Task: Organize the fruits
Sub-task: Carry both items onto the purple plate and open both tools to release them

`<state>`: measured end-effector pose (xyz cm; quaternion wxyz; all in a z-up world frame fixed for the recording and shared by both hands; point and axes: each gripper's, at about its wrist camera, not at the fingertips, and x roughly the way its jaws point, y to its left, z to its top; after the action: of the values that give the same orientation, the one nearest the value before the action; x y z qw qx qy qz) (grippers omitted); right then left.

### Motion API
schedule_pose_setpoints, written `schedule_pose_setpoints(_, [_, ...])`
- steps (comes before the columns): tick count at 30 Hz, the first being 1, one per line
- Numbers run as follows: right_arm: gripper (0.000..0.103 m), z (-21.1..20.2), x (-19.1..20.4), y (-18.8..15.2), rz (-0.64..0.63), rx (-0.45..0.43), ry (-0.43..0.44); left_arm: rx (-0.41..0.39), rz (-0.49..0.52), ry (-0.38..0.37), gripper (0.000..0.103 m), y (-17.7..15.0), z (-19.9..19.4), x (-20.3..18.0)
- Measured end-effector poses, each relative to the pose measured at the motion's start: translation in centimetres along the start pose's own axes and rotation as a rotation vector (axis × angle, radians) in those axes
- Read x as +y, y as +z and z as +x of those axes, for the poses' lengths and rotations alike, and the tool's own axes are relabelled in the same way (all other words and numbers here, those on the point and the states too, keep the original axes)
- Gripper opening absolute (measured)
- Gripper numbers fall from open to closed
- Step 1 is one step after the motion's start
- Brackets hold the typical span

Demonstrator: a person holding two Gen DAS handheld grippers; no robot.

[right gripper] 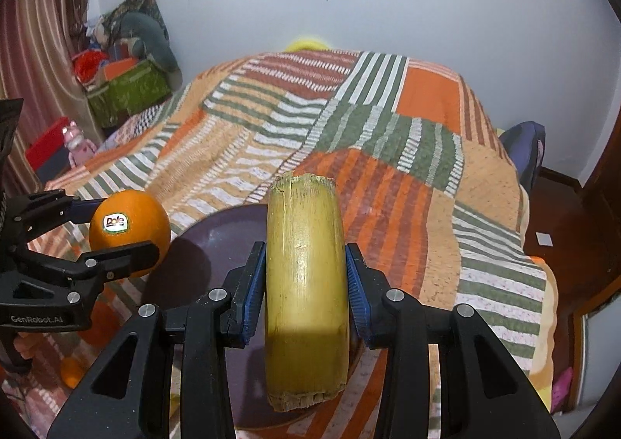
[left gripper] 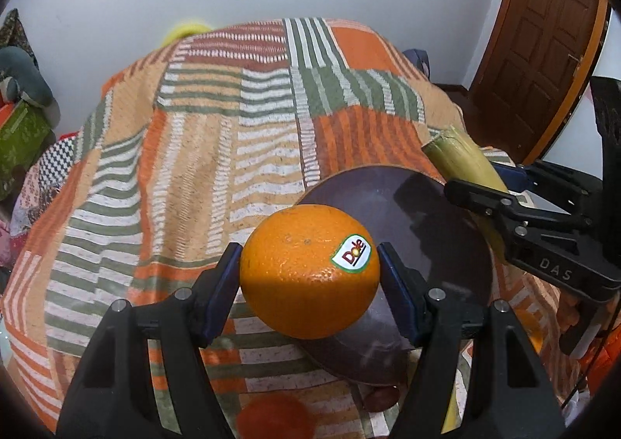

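Both clamped: left hand-held gripper [left gripper: 308, 276] grips orange [left gripper: 306, 272]; right hand-held gripper [right gripper: 306, 283] grips yellow stalk [right gripper: 304, 283].

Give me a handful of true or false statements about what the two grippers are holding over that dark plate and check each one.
1. The left gripper holds an orange. True.
2. The orange carries a Dole sticker. True.
3. The right gripper is empty. False: its jaws clamp a yellow-green cut stalk piece.
4. The plate is white. False: it is dark purple-brown.
5. The plate sits on a striped patchwork bedspread. True.
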<state>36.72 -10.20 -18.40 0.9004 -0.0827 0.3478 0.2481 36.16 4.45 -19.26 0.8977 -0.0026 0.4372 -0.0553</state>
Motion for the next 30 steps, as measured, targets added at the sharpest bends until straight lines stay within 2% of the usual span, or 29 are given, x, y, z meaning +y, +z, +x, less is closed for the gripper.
schedule_pose_setpoints(6, [0.036,2.0,0.0,0.2,-0.03,0.07,0.006,0.04,0.039,0.018,0.069,-0.1,1.8,-0.4])
schedule_pose_setpoints(11, [0.036,3.7,0.1,0.1,-0.05,0.145,0.009,0.097,0.044,-0.011,0.069,-0.2,3.3,-0.4])
schedule_pose_setpoints(14, [0.036,4.3,0.0,0.0,-0.057,0.168,0.008,0.103,0.059,-0.006,0.069,-0.3,3.9,-0.6])
schedule_pose_setpoints(30, [0.036,5.4,0.5,0.0,-0.071,0.194,-0.001,0.131,0.092,0.007,0.069,-0.1,4.8,-1.0])
